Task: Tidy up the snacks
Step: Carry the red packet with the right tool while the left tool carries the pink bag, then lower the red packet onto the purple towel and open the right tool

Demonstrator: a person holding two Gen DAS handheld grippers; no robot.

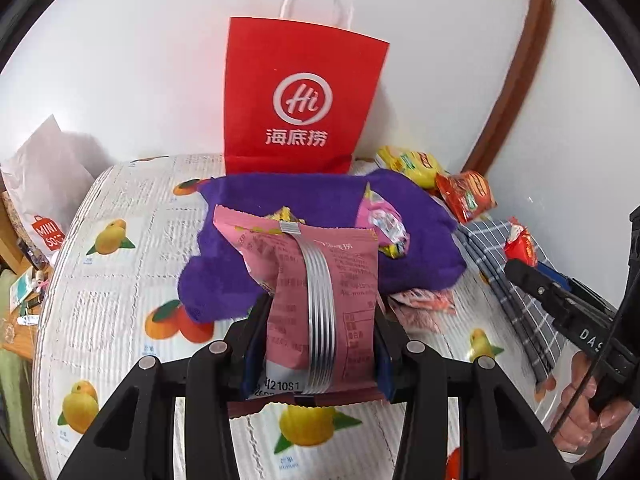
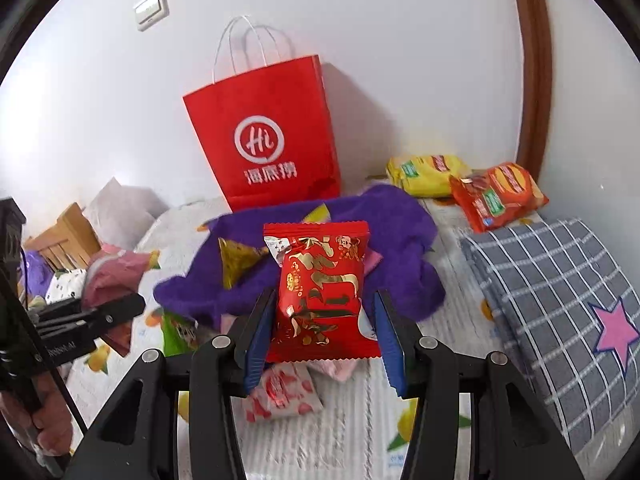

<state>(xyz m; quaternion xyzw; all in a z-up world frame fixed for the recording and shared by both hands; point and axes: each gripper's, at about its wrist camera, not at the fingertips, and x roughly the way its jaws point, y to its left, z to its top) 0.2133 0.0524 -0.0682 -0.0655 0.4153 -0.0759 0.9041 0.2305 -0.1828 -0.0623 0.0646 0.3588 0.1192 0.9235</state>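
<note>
The left gripper [image 1: 316, 344], at lower centre of its view, is clamping a pink snack packet [image 1: 320, 304] between its pads, above the fruit-print cloth [image 1: 120, 280]. The right gripper [image 2: 326, 332], at lower centre of its view, is clamping a red snack packet [image 2: 322, 292]. Below it, a red-and-white sachet [image 2: 280, 396] is lying on the cloth. Behind both packets, a purple towel [image 1: 420, 248] is lying crumpled at centre frame, with small wrappers on it. A grey checked fabric [image 2: 560, 300] is occupying the right. Yellow [image 2: 428, 174] and orange [image 2: 498, 194] packs are lying at upper right. Farthest back, a red paper bag [image 1: 300, 100] is standing upright against the wall.
</note>
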